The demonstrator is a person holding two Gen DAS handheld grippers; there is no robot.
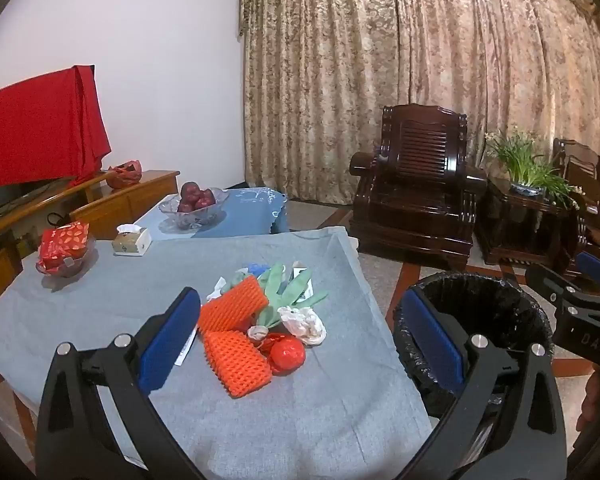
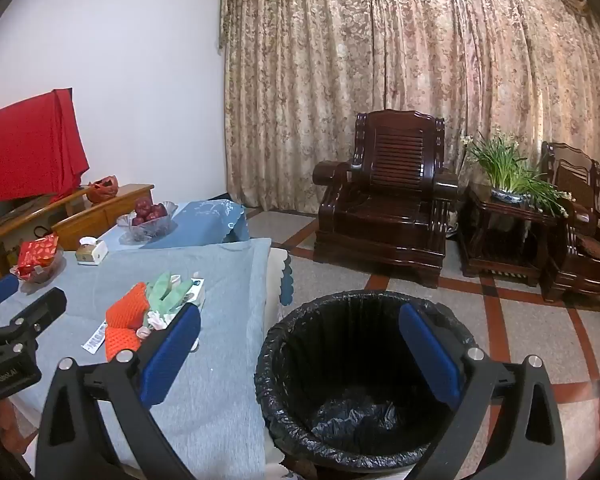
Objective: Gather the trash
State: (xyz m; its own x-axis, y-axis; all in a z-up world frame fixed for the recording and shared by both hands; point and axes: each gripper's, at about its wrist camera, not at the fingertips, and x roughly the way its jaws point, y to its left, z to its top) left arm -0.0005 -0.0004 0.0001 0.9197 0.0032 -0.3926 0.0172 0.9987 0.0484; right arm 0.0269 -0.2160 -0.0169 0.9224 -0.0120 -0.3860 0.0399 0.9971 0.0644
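Nothing binned yet, by the look of it: lined trash bin [image 2: 352, 384] on the floor right of the table looks empty. Trash pile [image 1: 260, 320] (orange foam nets, green glove, crumpled tissue) sits mid-table. Left gripper [image 1: 300, 344] and right gripper [image 2: 300, 356] both wide open, holding nothing.

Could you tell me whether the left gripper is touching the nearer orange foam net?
Apart. In the left wrist view, the left gripper hangs open, and grey cloth shows between its fingers and the nearer orange foam net.

Bare grey cloth [image 1: 300, 420] lies open before the trash pile [image 1: 260, 324]; the bin [image 2: 356, 380] mouth gapes unobstructed.
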